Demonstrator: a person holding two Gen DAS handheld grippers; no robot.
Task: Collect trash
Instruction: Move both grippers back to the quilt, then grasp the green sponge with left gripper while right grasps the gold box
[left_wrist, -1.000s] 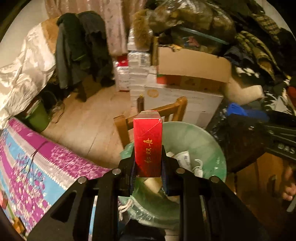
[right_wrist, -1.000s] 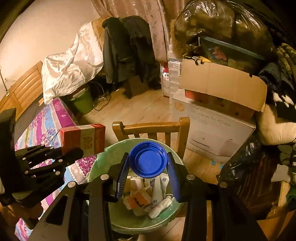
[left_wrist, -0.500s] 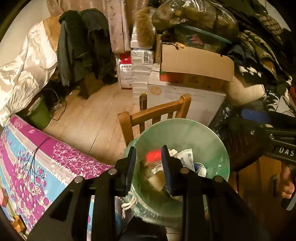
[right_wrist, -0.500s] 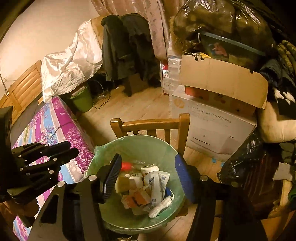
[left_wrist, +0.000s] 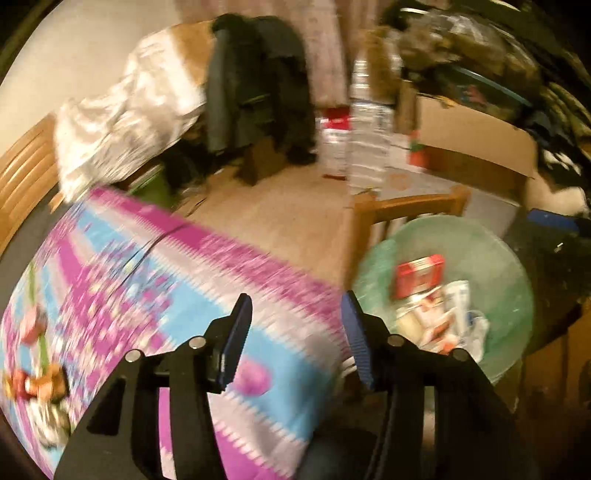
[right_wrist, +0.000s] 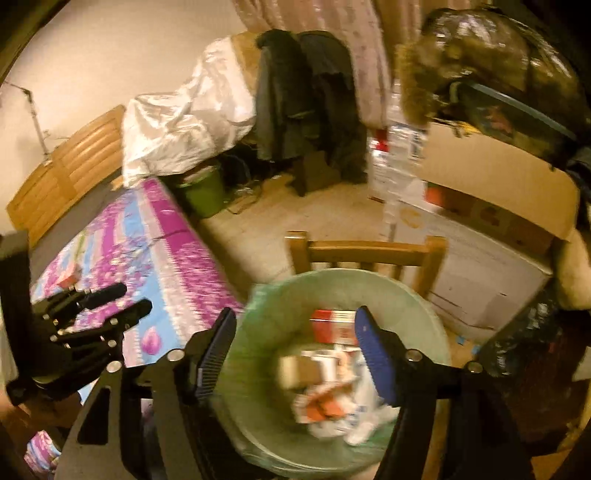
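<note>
1. Beside the table, a green-lined bin (right_wrist: 417, 295) is set on the seat of a wooden chair (right_wrist: 365, 247), so trash can be dropped into it from table height.
2. A red box (left_wrist: 419, 275) is seen lying on top of the heap inside the bin, with paper wrappers and a small cardboard piece (right_wrist: 299, 369) around it; the trash gathered so far is therefore inside the liner.
3. The left gripper (left_wrist: 295, 328) is held over the patterned tablecloth (left_wrist: 122, 280), with its jaws apart and opening further; nothing is seen between them.
4. The right gripper (right_wrist: 295, 354) is held above the bin mouth, its jaws wide and opening, with only the bin's contents seen behind the gap; nothing is gripped.
5. Both tools are judged to be empty and free for the next piece of trash.
6. On the far left of the tablecloth, small red and brown items (left_wrist: 33, 380) are made out, too blurred to be named.
7. Around the bin, a cardboard box (right_wrist: 498, 188), a white printer carton (right_wrist: 480, 273) and a dark plastic bag (right_wrist: 524, 339) are crowded close; a clear water bottle (left_wrist: 369, 122) is seen standing behind the chair.
8. The chair back and the table edge are judged to be the nearest obstacles for any swing between bin and table.
</note>
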